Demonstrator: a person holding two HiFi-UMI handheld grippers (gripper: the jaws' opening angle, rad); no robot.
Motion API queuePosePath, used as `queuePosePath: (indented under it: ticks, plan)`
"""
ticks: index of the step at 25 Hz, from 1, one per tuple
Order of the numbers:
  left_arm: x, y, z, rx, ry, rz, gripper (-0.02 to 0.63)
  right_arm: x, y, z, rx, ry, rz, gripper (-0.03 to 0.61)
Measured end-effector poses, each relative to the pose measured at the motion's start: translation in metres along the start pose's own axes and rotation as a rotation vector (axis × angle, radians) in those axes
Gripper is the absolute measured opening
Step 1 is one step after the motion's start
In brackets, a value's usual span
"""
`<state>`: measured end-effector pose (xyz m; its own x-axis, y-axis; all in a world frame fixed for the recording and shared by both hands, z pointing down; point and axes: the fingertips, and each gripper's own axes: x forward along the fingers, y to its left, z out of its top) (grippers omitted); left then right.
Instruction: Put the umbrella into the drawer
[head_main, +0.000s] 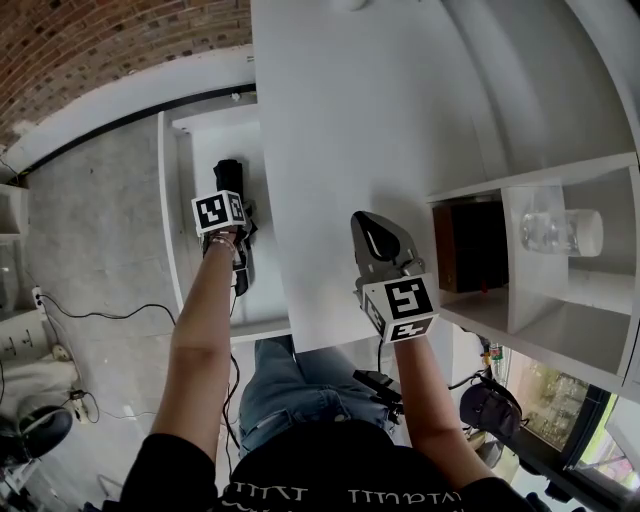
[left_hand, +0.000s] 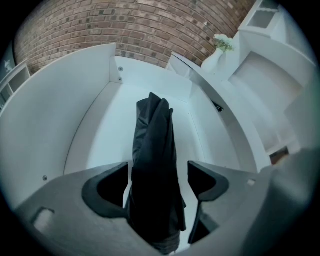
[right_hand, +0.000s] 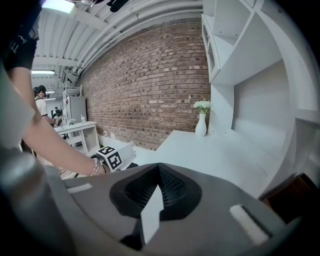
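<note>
The folded black umbrella (left_hand: 155, 165) lies lengthwise on the floor of the open white drawer (left_hand: 90, 100). In the head view the umbrella (head_main: 232, 178) shows in the drawer (head_main: 172, 200) left of the desk. My left gripper (left_hand: 157, 172) points down into the drawer with its jaws wide apart on either side of the umbrella; thin gaps show between the pads and the fabric. In the head view the left gripper (head_main: 228, 240) is above the umbrella's near half. My right gripper (head_main: 375, 235) hovers over the white desk top, shut and empty, its tips (right_hand: 159, 170) meeting.
The white desk top (head_main: 350, 120) runs to the right of the drawer. A shelf unit on the right holds a glass jar (head_main: 560, 232) and a brown box (head_main: 470, 245). A white vase with flowers (right_hand: 201, 122) stands at the desk's far end. Cables (head_main: 90, 315) lie on the floor at left.
</note>
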<state>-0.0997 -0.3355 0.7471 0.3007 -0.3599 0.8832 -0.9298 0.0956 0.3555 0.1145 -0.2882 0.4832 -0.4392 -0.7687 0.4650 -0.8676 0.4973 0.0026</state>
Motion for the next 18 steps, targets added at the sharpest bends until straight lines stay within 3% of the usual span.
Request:
queuePosePath:
  ticks: [18]
  plan:
    - [-0.099,-0.021,0.017,0.081,-0.173,-0.116,0.377,-0.036,0.037,0.035,-0.027,-0.095,-0.017,0.009]
